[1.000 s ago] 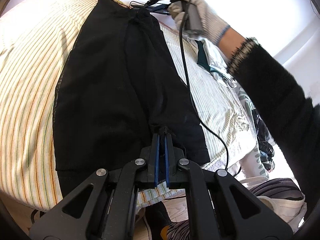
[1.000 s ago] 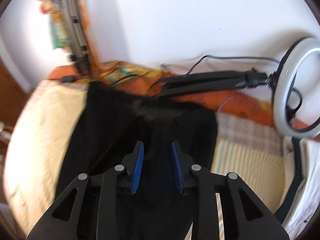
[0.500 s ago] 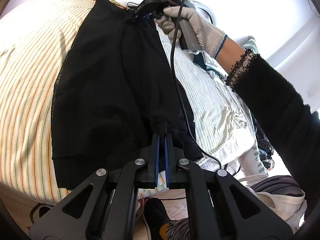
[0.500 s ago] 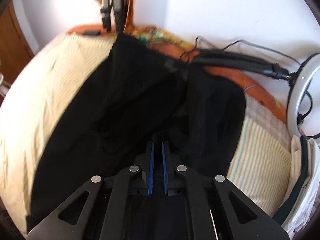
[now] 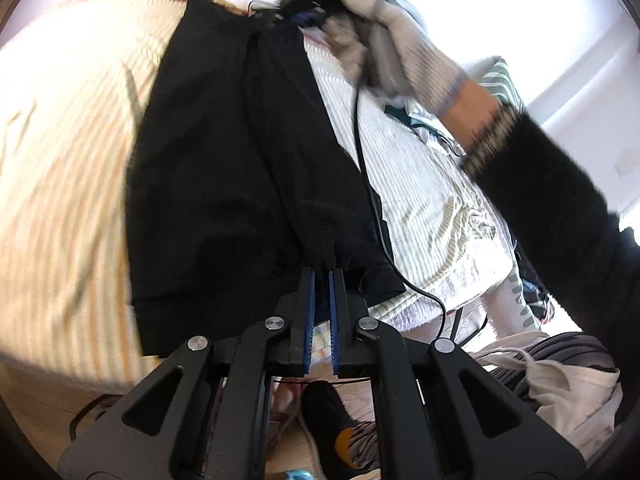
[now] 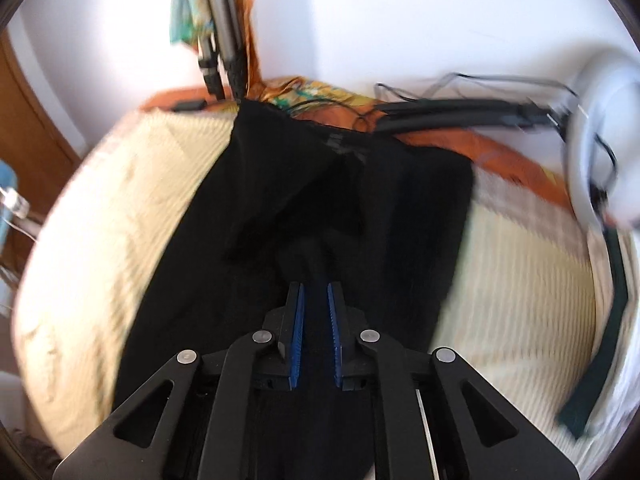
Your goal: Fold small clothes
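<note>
Right tongs (image 6: 316, 286) nearer, pinched black garment (image 5: 224, 168) blurred

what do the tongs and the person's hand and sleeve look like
Both tongs, left and right, are black, with blue ribbed pads and silver pivot bolts. The right hand wears a pale knit glove with a blue cuff; a black cable trails below it. The fuzzy sleeve is black.
</note>
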Tool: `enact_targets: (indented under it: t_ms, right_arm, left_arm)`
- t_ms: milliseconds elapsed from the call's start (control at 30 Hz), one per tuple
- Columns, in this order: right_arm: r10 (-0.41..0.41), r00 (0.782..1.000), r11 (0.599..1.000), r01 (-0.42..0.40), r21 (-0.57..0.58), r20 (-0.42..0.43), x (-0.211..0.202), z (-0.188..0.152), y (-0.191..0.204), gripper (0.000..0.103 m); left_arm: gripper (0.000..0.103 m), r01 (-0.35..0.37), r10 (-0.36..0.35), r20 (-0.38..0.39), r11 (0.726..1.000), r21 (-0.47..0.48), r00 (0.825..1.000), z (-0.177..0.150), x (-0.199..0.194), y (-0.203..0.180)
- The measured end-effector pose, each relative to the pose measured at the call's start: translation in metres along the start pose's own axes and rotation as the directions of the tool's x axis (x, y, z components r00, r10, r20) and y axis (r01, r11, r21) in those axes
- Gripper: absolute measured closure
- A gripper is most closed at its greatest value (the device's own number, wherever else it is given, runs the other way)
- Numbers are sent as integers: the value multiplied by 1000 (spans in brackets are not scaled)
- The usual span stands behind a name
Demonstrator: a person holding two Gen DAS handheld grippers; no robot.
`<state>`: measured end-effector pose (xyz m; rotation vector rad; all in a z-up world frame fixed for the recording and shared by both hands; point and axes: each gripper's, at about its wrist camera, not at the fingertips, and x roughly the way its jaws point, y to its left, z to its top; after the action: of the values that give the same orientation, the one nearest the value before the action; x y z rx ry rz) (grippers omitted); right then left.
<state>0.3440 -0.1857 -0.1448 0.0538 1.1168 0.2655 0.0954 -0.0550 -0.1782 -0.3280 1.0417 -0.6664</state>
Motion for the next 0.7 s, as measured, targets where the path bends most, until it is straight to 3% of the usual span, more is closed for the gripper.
enact_targets:
  t_ms: [67,100,133,167,200,300,433,567,700]
  right_arm:
    - [69,997,995,-70,67,16,-34,-31,-19,85]
    - [96,995,991,-98,90,23,-50,-50,-27,75]
    - [111,994,989,-112,100,21,-62,-66,-32,69]
    - [129,992,986,-129,103,11,-75,-92,-38,69]
    - [144,990,984,-143,106,0,-86,-115,-42,69]
    - [213,976,967,-203,155,-50,-105,-183,-51,69]
    - [322,943,927,-296,228,-85,-112,-254,-52,69]
    - [388,918,899,-359,249,-78,-113,-282,-45,69]
    - [423,904,891,-400,214,-69,-114,-287,-31,66]
  left_arm:
    - [97,-15,15,26,1000,4,1000,-1,-17,4]
    - [94,-28,28,40,1000,-1,999,-2,-25,8]
    - [86,-43,43,54,999,-11,998,-3,-34,13]
    - [77,-58,59,65,998,-24,996,-4,-41,19]
    - [75,-75,78,74,996,-39,994,-4,-46,26]
    - [74,-128,134,68,989,-75,989,-5,-53,45]
    - [73,-116,117,1,989,-97,993,-6,-44,61]
    - [73,-105,102,-37,987,-121,994,-8,-33,65]
    - [73,-48,42,-46,987,-155,998,-6,-23,68]
